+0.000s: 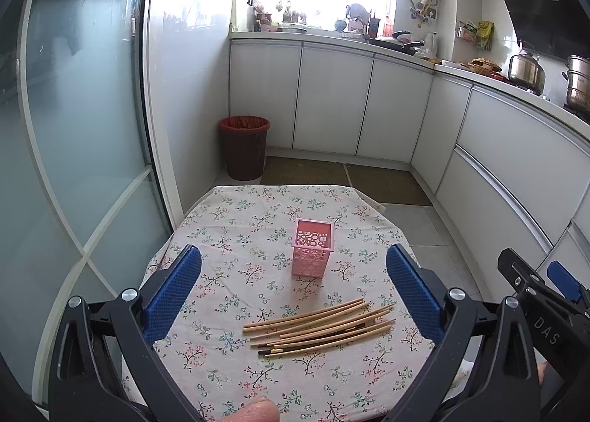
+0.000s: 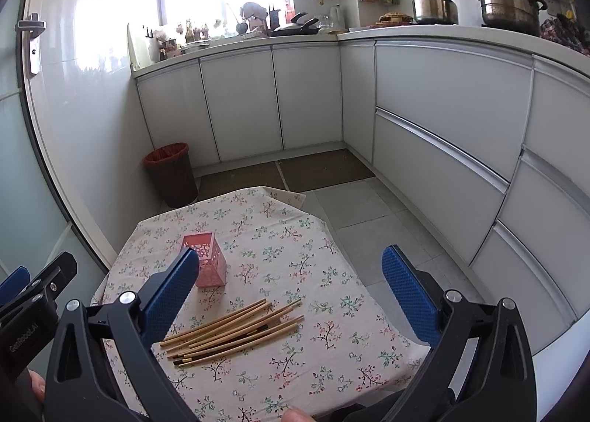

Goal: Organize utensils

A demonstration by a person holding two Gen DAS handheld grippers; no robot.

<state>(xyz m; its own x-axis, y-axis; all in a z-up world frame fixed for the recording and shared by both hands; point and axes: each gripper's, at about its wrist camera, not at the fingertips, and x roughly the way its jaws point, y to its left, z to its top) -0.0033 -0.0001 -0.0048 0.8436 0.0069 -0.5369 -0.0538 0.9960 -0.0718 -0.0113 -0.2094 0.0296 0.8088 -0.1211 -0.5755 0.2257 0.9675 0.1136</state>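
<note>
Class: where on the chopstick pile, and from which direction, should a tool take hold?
Grip the chopsticks near mid-length, coming from above with the fingers across the sticks. They lie flat on the tablecloth in a loose, roughly parallel bundle, so only a top-down pinch can likely close around their thin shafts. The right tool, open, looks closest.

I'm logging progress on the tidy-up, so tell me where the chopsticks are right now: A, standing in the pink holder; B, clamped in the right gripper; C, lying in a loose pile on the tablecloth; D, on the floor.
C: the chopsticks lie in a loose pile on the floral tablecloth, in front of the pink holder, which looks empty.
</note>
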